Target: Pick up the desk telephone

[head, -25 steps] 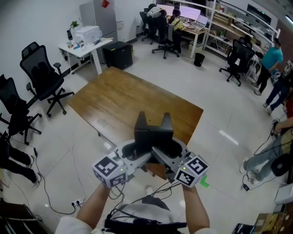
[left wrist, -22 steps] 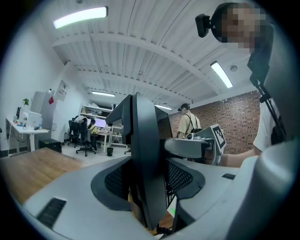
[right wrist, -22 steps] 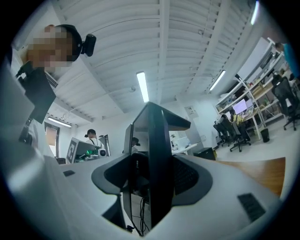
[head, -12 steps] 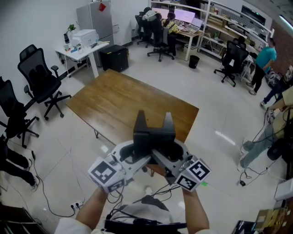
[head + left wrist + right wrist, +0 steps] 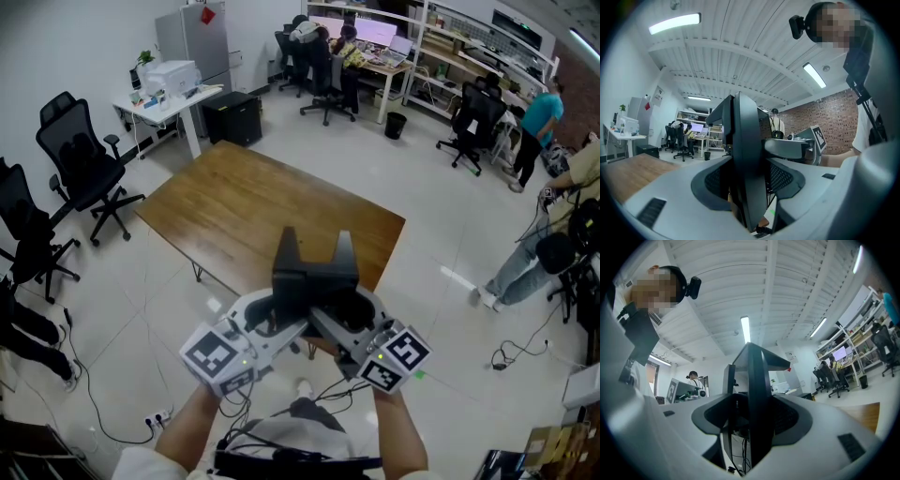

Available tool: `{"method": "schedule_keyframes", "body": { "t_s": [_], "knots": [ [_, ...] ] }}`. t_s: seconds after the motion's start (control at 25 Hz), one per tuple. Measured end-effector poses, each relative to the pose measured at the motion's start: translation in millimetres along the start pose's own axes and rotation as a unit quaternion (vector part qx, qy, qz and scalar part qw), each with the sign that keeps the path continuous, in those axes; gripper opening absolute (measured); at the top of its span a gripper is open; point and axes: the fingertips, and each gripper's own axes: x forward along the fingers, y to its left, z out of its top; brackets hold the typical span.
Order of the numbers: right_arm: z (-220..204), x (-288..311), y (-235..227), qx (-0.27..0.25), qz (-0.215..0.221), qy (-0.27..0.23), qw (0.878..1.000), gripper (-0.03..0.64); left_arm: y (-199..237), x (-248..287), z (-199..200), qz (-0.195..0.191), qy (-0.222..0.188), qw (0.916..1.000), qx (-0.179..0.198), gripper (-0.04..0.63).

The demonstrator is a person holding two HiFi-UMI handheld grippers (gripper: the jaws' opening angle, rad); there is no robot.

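Note:
The desk telephone (image 5: 314, 274) is a black body with two upright prongs, held in the air over the near edge of the wooden table (image 5: 244, 206). My left gripper (image 5: 286, 317) clamps it from the left and my right gripper (image 5: 339, 317) from the right, their marker cubes close to my hands. In the left gripper view the telephone (image 5: 743, 154) stands edge-on between the grey jaws of the left gripper (image 5: 747, 190). The right gripper view shows the same telephone (image 5: 754, 390) wedged in the right gripper (image 5: 750, 430).
Black office chairs (image 5: 84, 159) stand at the left. A white desk with a printer (image 5: 173, 80) is at the back. A person (image 5: 530, 262) sits at the right, others work at far desks (image 5: 375, 42). Cables (image 5: 103, 412) trail on the floor.
Both grippers and the telephone have drawn slightly nearer and higher, still clamped together. The person at the right has moved closer into view.

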Motion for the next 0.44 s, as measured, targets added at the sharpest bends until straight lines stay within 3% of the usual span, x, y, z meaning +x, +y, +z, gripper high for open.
{"method": "schedule_keyframes", "body": {
  "t_s": [0.44],
  "knots": [
    [-1.4,-6.9,-4.0,0.001,-0.002,0.000,1.000,0.268,-7.2,5.4,-3.2,-0.009,0.004,0.9999,-0.002,0.213]
  ]
}}
